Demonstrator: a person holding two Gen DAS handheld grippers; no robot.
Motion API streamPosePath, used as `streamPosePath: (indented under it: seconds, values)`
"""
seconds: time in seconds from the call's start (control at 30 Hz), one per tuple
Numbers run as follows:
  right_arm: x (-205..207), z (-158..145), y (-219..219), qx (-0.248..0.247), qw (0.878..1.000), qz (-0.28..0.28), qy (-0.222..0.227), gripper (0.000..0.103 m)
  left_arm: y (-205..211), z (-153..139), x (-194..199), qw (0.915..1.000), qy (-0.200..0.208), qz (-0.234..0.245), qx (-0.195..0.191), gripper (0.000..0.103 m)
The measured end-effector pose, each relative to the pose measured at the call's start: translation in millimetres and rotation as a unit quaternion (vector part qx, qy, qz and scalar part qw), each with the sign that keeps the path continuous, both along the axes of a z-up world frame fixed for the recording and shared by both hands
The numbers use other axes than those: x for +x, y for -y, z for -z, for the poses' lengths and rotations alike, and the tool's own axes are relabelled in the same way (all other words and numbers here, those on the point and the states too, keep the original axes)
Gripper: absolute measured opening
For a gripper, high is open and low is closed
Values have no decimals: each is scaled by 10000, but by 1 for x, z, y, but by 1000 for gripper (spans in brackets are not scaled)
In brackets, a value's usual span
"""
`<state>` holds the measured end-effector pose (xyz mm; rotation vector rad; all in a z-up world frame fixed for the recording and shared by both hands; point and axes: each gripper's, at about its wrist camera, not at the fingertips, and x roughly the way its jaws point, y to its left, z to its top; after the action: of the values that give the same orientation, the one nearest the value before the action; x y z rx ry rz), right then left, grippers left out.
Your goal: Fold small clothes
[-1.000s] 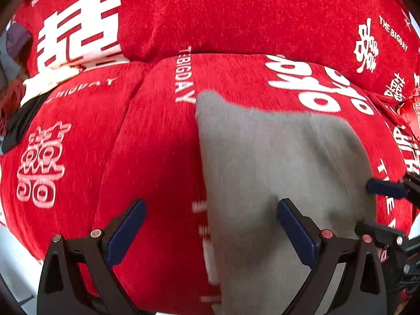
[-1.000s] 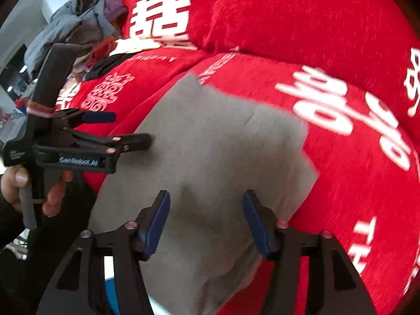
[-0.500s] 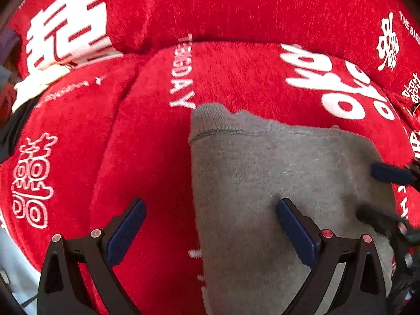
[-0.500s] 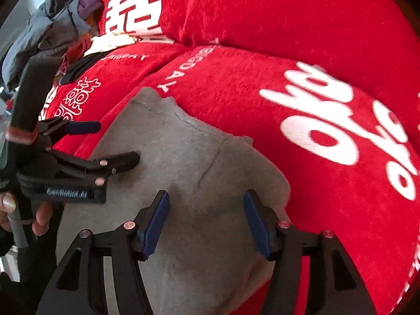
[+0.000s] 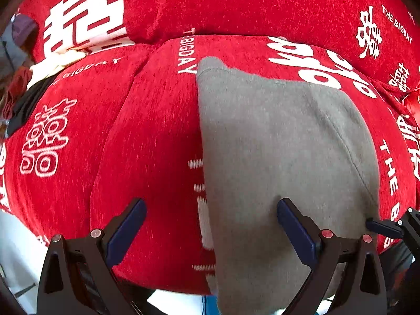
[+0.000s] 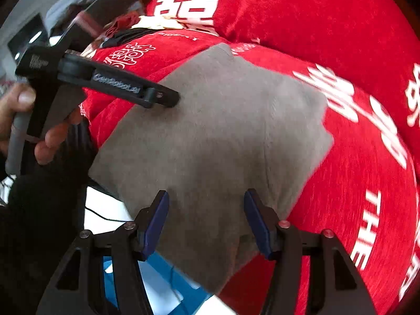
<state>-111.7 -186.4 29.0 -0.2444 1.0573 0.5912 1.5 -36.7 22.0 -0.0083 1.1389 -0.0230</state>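
Observation:
A grey garment (image 5: 283,157) lies folded flat on the red sofa seat (image 5: 147,136), its near end hanging over the front edge. My left gripper (image 5: 210,225) is open above the garment's left edge, one finger over red fabric, the other over grey. In the right wrist view the same grey garment (image 6: 223,144) fills the middle. My right gripper (image 6: 206,223) is open above its near part, with nothing pinched. The left gripper's finger (image 6: 160,95), held by a hand (image 6: 23,105), points at the garment's left side.
A red back cushion (image 5: 236,2) with white lettering rises behind the seat. Other clothes (image 5: 39,71) are piled at the sofa's far left end. White floor and a blue object (image 6: 162,283) show below the front edge.
Both views moved in over the garment, then drew back toward the sofa's front edge. The garment lies as before. Both grippers' jaws keep the same spread.

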Motion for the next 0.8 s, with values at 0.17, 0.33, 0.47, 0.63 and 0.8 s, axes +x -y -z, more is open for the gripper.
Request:
streamPosePath:
  seconds: [0.17, 0.33, 0.47, 0.63, 0.8]
  values:
    - [-11, -21, 2, -497, 9978, 435, 109, 66, 8, -12, -23, 9999, 88, 49, 19, 100]
    - [10, -37, -4, -811, 9889, 1245, 19, 76, 18, -26, -33, 9998, 187, 21, -71, 100]
    - [25, -44, -10, -826, 9836, 1598, -119, 76, 20, -34, -37, 9995, 298, -60, -66, 100]
    - [32, -43, -17, -979, 9817, 1628, -128, 76, 19, -26, -38, 9990, -86, -30, -433, 100]
    - [30, -36, -16, -1041, 9797, 1697, -254, 76, 19, -23, -39, 9996, -114, -180, -191, 100]
